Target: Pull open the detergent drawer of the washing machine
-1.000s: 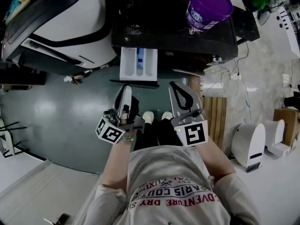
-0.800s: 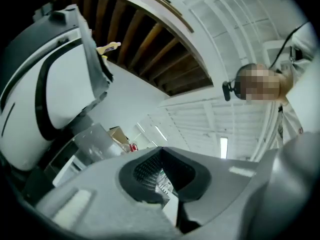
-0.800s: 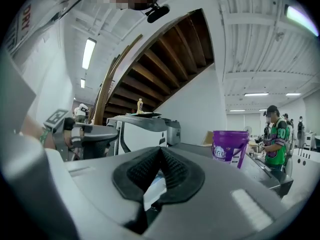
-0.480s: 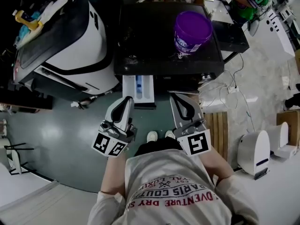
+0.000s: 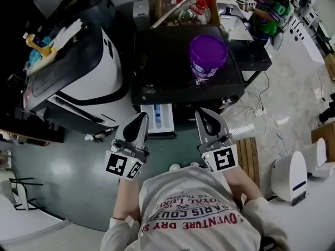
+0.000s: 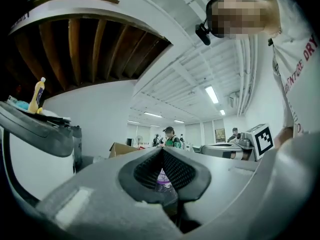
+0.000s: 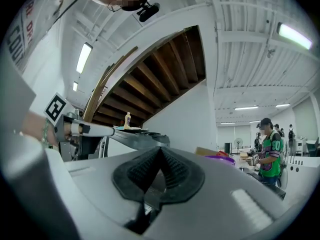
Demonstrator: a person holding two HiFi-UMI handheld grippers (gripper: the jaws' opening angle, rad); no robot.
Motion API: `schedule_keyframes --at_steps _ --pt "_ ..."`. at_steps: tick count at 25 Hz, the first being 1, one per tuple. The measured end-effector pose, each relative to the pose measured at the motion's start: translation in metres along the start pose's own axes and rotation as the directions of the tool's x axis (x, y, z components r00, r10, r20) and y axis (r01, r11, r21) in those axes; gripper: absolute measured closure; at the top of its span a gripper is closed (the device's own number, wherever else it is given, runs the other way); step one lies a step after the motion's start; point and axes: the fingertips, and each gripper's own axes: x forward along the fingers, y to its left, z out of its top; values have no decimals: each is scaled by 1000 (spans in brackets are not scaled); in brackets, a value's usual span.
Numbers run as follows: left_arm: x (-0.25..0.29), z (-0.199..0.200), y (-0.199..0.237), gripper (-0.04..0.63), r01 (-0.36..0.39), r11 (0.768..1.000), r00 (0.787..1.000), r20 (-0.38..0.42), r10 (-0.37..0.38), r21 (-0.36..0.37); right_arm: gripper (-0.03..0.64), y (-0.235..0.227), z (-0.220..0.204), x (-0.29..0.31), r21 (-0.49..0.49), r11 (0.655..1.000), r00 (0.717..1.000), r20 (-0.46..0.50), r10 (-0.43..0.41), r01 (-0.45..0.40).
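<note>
In the head view, the detergent drawer [image 5: 158, 120] is sticking out of the front of the black washing machine [image 5: 157, 61], its white tray lying open, while a purple bucket [image 5: 208, 54] is standing on the machine's top. The left gripper [image 5: 141, 117] is hovering just beside the drawer's left edge and the right gripper [image 5: 204, 113] is hanging near its right side, neither touching it. In the left gripper view, the left gripper [image 6: 161, 152] is keeping its jaws pressed together with nothing held, the purple bucket [image 6: 161, 176] showing far beyond the gap beneath the tips. In the right gripper view, the right gripper [image 7: 160, 150] is likewise holding its jaws together on nothing, with the purple bucket [image 7: 220, 158] and a person in green [image 7: 269, 151] appearing beyond it.
</note>
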Motion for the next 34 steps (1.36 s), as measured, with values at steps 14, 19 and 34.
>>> schedule_keyframes --at_steps 14,19,34 --pt "6 4 22 603 9 1000 999 -37 -8 12 617 5 -11 14 -20 1000 999 -47 20 -21" --pt "4 1 25 603 18 1000 998 -57 -16 25 617 8 -14 18 -33 999 998 -57 -4 2" --pt "-15 -10 23 603 49 999 994 -98 -47 22 617 36 -12 15 -22 1000 998 -59 -22 20"
